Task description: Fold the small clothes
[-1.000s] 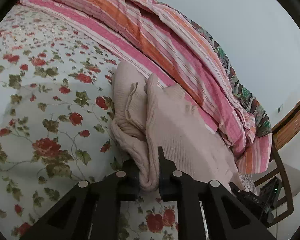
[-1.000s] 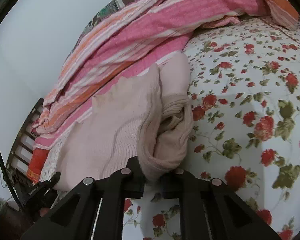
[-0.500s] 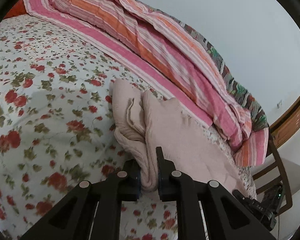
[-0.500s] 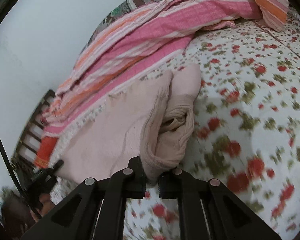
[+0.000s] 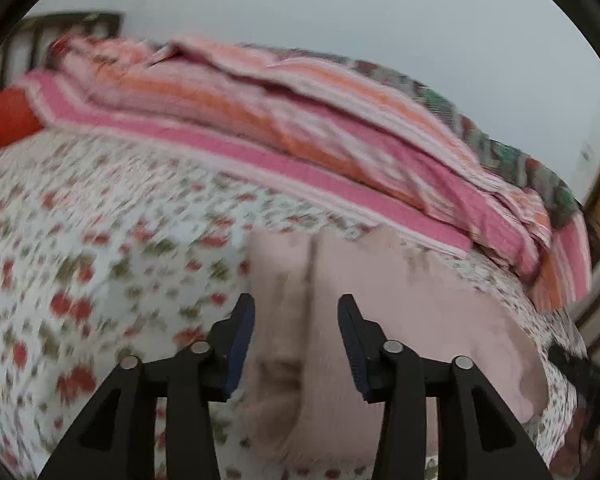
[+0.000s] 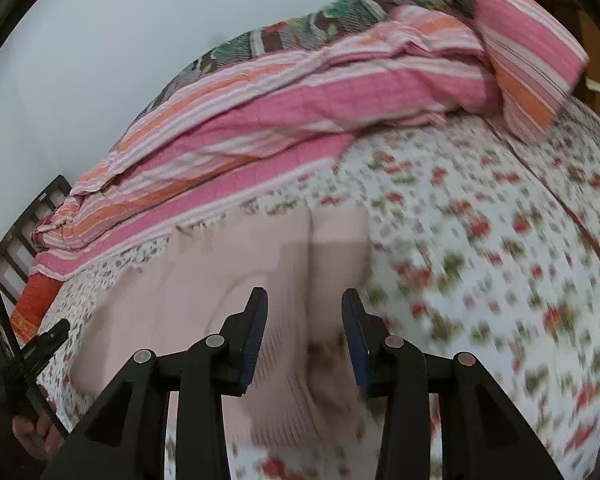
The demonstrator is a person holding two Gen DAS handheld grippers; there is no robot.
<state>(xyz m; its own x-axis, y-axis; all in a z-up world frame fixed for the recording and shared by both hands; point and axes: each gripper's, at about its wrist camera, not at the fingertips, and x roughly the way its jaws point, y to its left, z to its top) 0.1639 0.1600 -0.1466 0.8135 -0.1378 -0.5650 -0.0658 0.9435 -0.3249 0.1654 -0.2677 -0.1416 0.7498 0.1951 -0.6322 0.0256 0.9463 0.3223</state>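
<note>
A pale pink knitted garment [image 5: 400,320] lies folded on the flowered bedsheet [image 5: 80,260]; the right wrist view shows the same garment [image 6: 204,280] from its other end. My left gripper [image 5: 296,312] hovers over its folded edge, jaws opening, the pads clear of the cloth, which lies below and between them. My right gripper [image 6: 304,308] is likewise above the garment's fold, jaws opening, with no cloth pinched. Both views are motion-blurred.
A pink, orange and white striped quilt [image 5: 300,128] is heaped along the far side of the bed against a pale wall. A red pillow [image 5: 4,120] lies at the left. Dark bed rails [image 6: 24,232] and a hand [image 6: 40,432] on the other gripper show at left.
Both grippers were shut on the garment's folded edge; now both have let go and their jaws stand apart. Both have lifted away, and the garment has dropped onto the sheet.
</note>
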